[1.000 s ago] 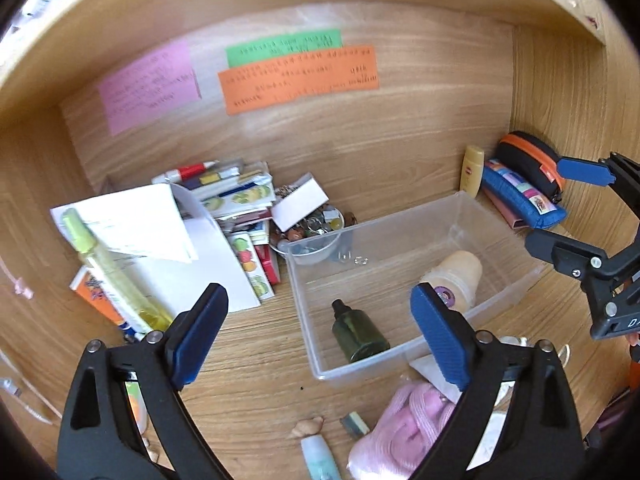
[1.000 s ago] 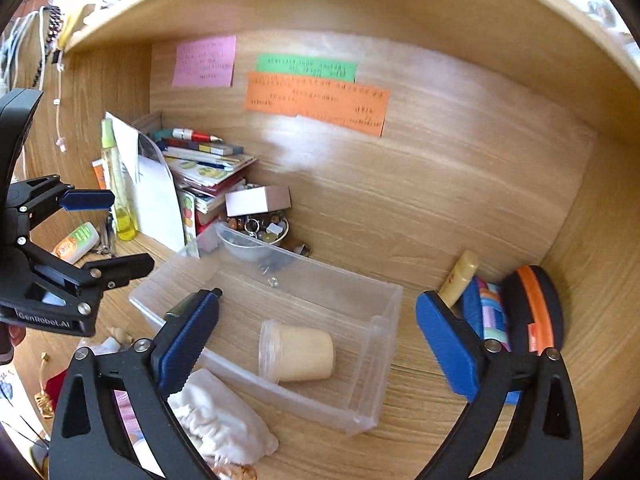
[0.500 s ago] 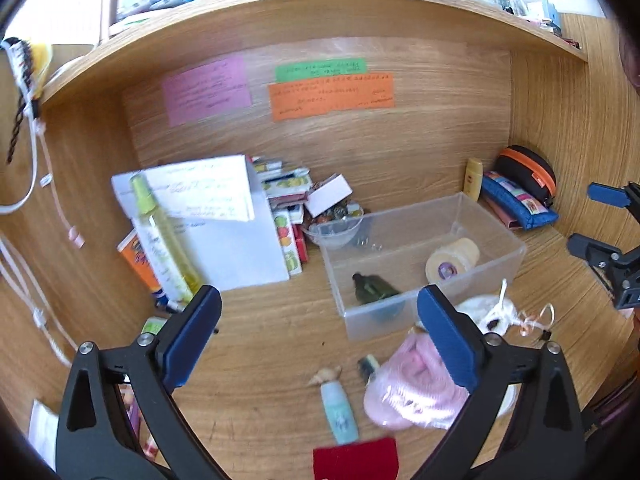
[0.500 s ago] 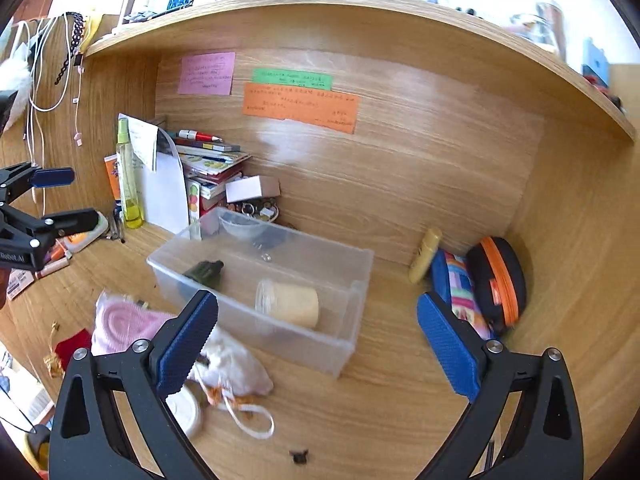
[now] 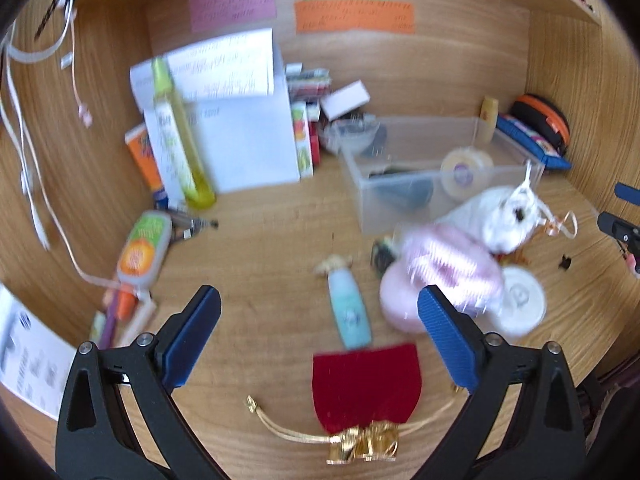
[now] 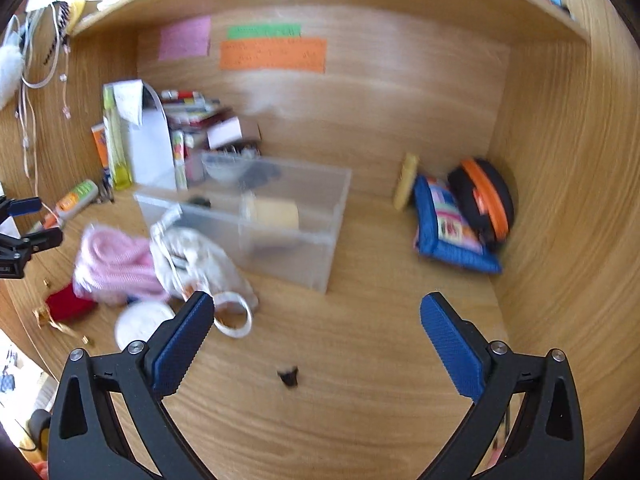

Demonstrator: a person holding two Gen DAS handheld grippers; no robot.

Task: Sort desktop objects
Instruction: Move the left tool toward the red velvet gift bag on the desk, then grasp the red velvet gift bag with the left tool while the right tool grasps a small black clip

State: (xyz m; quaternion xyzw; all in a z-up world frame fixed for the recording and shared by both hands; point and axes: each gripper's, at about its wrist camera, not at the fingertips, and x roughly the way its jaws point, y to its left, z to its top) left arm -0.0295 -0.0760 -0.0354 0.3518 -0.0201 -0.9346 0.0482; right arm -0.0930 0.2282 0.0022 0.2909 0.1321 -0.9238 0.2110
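Observation:
A clear plastic bin [image 5: 504,168] [image 6: 336,216] stands on the wooden desk and holds a cream jar [image 5: 466,168] [image 6: 276,213] and a dark green bottle [image 5: 404,190]. In front of it lie a pink cloth [image 5: 440,276] [image 6: 116,260], a white pouch [image 5: 504,216] [image 6: 200,260], a white round lid [image 5: 520,300], a pale blue tube [image 5: 348,308] and a red velvet pouch [image 5: 366,384]. My left gripper [image 5: 318,336] is open and empty above the red pouch. My right gripper [image 6: 316,340] is open and empty above bare desk near a small black bit [image 6: 288,378].
Papers [image 5: 240,120], a yellow-green spray bottle [image 5: 180,132], books and a small bowl stand at the back left. A blue pencil case [image 6: 448,228] and black-orange case [image 6: 484,196] sit in the right corner. An orange-green tube [image 5: 140,248] and cables lie left.
Both grippers have pulled back from the bin toward the desk's front, so the pouches, tube and lid now show. Both stay open and empty.

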